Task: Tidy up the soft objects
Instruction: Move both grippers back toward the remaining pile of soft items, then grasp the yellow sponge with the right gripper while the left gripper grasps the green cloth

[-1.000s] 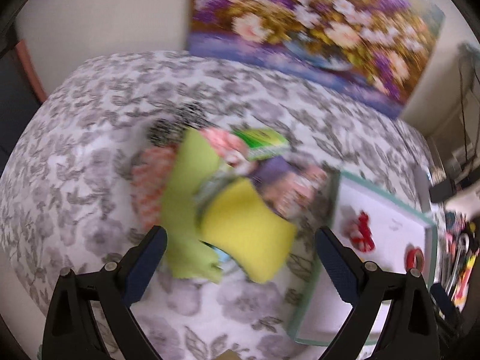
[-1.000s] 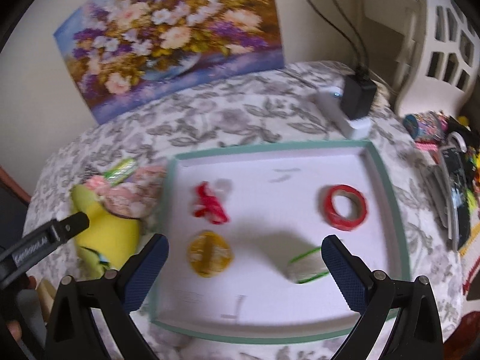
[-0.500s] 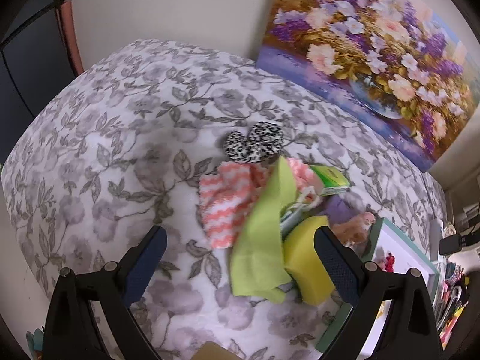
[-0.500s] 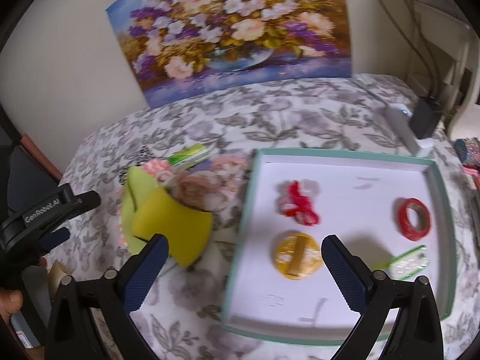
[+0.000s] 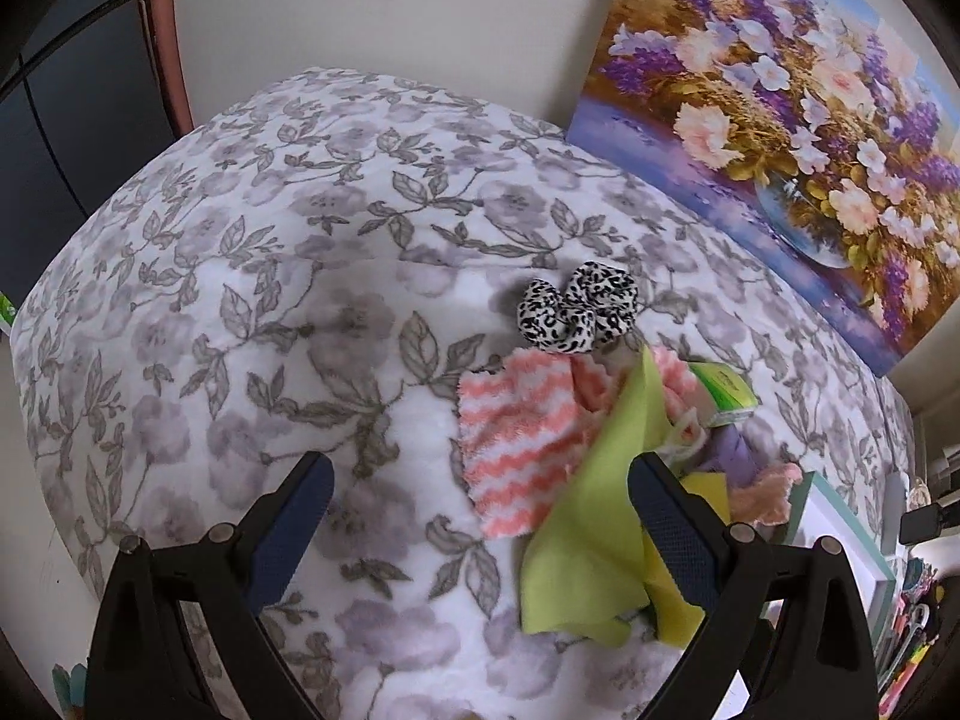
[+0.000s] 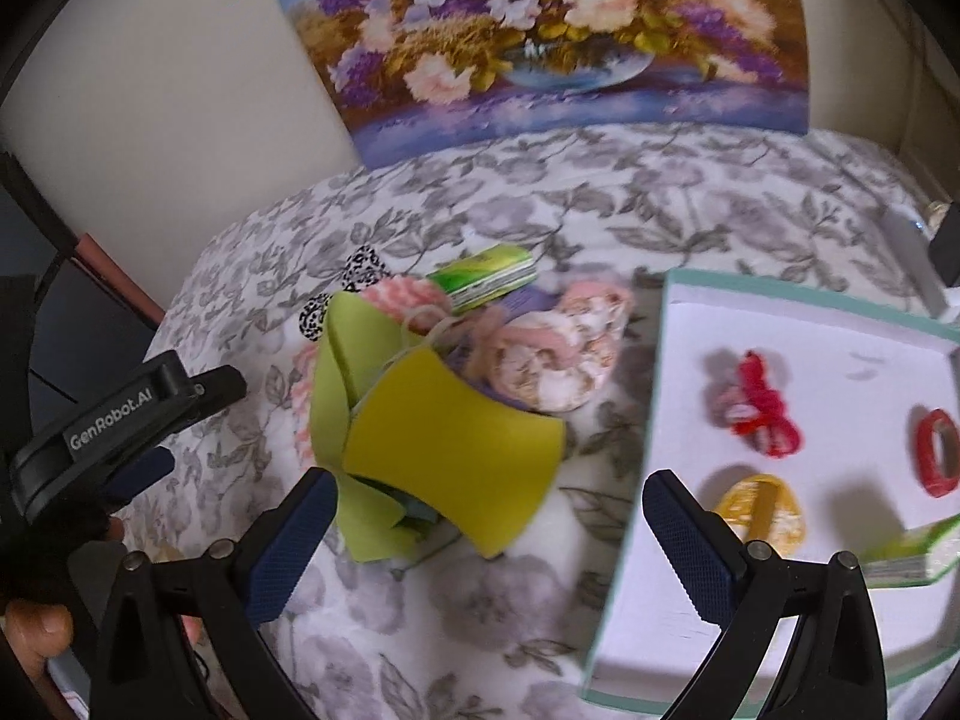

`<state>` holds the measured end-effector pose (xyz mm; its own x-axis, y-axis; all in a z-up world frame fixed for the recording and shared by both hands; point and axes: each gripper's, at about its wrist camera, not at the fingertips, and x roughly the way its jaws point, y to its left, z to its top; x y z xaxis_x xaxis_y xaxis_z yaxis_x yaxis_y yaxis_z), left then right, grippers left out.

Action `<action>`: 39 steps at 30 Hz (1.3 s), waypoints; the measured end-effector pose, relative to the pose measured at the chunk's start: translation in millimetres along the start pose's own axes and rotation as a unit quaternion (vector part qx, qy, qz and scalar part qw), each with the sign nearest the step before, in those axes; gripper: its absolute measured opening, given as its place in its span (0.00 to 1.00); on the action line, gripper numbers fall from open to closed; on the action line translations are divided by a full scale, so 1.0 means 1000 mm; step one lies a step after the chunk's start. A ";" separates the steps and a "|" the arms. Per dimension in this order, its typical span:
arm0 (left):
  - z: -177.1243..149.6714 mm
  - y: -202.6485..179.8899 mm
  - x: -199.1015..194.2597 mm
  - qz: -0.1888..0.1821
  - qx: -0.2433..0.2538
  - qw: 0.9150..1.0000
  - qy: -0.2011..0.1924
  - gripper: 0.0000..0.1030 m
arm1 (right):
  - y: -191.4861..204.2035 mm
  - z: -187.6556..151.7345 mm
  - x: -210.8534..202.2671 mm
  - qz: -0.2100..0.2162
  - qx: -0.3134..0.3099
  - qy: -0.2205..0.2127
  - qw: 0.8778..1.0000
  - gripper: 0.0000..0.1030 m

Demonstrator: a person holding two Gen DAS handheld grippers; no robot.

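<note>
Nearest to us, the left gripper hangs above the flowered tablecloth with its jaws wide apart and nothing between them. Our right gripper is likewise spread open and empty, poised over the near edge of the soft pile.

Just past the fingers lies that heap: a yellow sponge at the front, leaning on a lime green cloth, which overlaps a pink and white striped towel. A pale floral pouch sits behind the sponge, with a green packet just beyond it. A leopard-print scrunchie rests at the far side, touching the towel.

To the right of the heap we see a white tray with a teal rim, holding a red ribbon, a red tape roll and a yellow disc.

Farthest off, a flower painting leans against the wall.
</note>
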<state>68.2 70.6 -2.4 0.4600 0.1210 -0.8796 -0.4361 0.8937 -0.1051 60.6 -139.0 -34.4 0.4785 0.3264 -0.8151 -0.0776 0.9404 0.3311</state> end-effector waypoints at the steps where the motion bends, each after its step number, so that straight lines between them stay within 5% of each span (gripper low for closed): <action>1: 0.001 0.001 0.001 0.000 -0.001 1.000 0.002 0.96 | 0.001 0.001 0.003 0.003 0.002 0.002 1.000 1.00; 26: 0.003 0.002 0.048 -0.033 -0.031 0.994 0.102 0.96 | 0.005 0.011 0.062 0.040 0.046 0.057 0.996 1.00; 39: -0.004 -0.002 0.051 -0.040 -0.038 0.991 0.125 0.96 | -0.008 0.010 0.056 0.051 0.059 0.067 0.995 0.86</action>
<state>89.6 73.0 -49.0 0.2941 -0.0688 -0.9533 -0.4676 0.8595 -0.2063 96.5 -129.1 -78.0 0.3519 0.4363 -0.8281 -0.0119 0.8867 0.4621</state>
